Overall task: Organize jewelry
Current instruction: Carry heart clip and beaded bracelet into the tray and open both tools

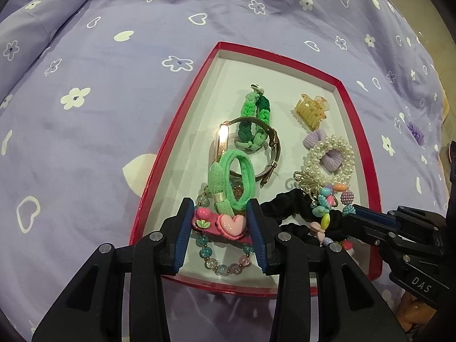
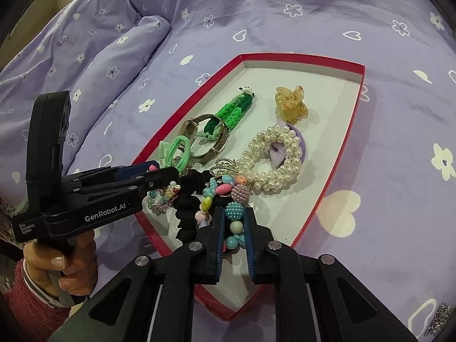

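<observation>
Left wrist view is showing the left gripper (image 1: 221,222) pointing steeply down, clenching the pink heart hair clip (image 1: 225,225) inside the red tray (image 1: 367,154). Beside it, the right gripper (image 2: 234,225) is grasping the colourful bead bracelet (image 2: 233,213), also angled downward.

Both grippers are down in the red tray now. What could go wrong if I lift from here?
1. The left gripper straddles the pink heart clip, which overlaps the green hair tie and clear bead bracelet; these may snag and lift along.
2. The right gripper pinches the colourful bead strand, tangled with the black scrunchie and pearl ring; pulling could drag both.
</observation>
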A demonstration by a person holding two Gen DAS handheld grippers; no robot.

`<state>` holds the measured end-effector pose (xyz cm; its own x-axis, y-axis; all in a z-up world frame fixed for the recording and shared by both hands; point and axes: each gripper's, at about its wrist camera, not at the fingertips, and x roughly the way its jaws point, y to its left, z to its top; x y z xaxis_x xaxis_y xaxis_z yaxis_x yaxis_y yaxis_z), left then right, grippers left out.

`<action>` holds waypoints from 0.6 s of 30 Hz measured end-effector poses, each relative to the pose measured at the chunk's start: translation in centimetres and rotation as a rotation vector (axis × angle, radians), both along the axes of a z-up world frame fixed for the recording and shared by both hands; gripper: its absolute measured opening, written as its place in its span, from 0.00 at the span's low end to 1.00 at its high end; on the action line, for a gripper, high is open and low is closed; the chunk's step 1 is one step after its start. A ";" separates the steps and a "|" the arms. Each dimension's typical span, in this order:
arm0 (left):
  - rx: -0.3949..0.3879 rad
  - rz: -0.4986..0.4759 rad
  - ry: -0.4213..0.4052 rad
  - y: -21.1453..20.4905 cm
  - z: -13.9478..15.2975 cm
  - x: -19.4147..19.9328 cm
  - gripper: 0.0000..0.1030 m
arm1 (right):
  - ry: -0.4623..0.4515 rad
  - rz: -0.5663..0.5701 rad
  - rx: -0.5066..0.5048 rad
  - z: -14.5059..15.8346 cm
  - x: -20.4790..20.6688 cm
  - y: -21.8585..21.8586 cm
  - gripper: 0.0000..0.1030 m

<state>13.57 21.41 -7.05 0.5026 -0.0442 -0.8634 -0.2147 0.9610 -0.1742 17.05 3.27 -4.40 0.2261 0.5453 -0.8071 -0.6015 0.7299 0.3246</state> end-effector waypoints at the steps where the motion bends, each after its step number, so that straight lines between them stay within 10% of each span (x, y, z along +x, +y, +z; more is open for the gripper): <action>1: 0.000 0.001 0.002 0.0 0.0 0.0 0.35 | -0.004 -0.001 -0.002 0.0 0.0 0.0 0.13; 18: 0.003 0.011 0.026 -0.3 -0.4 0.1 0.49 | -0.014 -0.006 0.000 0.2 0.4 0.0 0.28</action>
<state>13.68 21.14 -7.41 0.4801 -0.0363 -0.8765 -0.2297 0.9591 -0.1656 17.42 3.26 -4.20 0.2409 0.5442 -0.8036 -0.6013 0.7336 0.3166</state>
